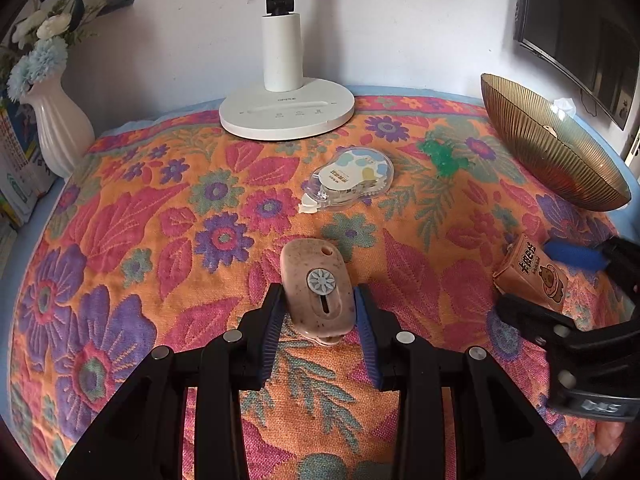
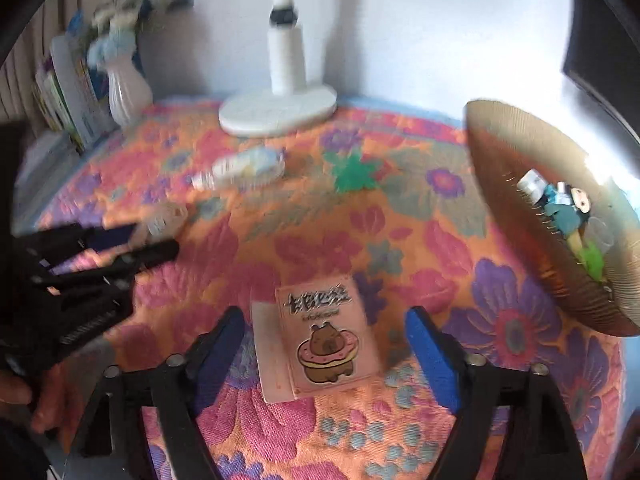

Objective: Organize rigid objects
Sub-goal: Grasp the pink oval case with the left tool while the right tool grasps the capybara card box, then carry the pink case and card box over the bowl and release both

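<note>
My left gripper (image 1: 320, 304) is shut on a speckled pink box cutter (image 1: 318, 288) with a blue flower slider, its blue pads (image 1: 366, 312) pressing both sides on the floral cloth. My right gripper (image 2: 324, 344) is open around a pink capybara card box (image 2: 320, 338) that lies flat between the fingers (image 2: 430, 348) without touching them. The same box (image 1: 532, 272) and right gripper (image 1: 556, 280) show at the right of the left wrist view. A gold ribbed bowl (image 2: 520, 240) at the right holds several small items.
A correction tape dispenser (image 1: 352, 178) and a green plastic toy (image 1: 442, 156) lie on the floral cloth (image 1: 160, 240) behind the cutter. A white lamp base (image 1: 286, 114) stands at the back, a white vase (image 1: 56, 128) with flowers and books at the left, a monitor (image 1: 580, 36) at the right.
</note>
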Demonstrator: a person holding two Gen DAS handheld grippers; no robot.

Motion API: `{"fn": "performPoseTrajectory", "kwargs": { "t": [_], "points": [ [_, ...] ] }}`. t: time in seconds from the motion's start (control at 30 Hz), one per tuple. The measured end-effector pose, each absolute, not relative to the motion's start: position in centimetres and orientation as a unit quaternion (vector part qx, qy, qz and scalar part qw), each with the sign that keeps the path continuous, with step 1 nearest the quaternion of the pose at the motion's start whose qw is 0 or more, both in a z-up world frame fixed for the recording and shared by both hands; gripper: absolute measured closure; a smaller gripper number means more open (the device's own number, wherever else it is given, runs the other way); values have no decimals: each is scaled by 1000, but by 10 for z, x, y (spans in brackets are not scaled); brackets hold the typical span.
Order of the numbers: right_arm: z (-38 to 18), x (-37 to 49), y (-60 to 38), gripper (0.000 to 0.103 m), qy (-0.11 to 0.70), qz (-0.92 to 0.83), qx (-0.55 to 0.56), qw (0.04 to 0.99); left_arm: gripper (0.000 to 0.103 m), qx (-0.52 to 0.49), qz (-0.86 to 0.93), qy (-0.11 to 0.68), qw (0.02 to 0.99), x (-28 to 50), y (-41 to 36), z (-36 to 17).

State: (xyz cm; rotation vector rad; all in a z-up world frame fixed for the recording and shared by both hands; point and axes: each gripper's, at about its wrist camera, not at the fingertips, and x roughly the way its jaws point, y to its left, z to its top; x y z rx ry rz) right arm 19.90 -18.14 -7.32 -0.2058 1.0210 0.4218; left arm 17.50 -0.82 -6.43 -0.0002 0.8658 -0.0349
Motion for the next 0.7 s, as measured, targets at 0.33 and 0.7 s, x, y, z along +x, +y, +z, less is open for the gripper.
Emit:
{"fn": "performPoseTrajectory", "kwargs": {
  "t": [0.33,0.7],
  "points": [
    [-67,175,-229,61,487,252,8,836,71,0,-16,407,913,171,-9,-60],
    [-27,156,-269,61,452,279,109,840,86,-9,-16,414,910,158,-22,-41]
  ]
}}
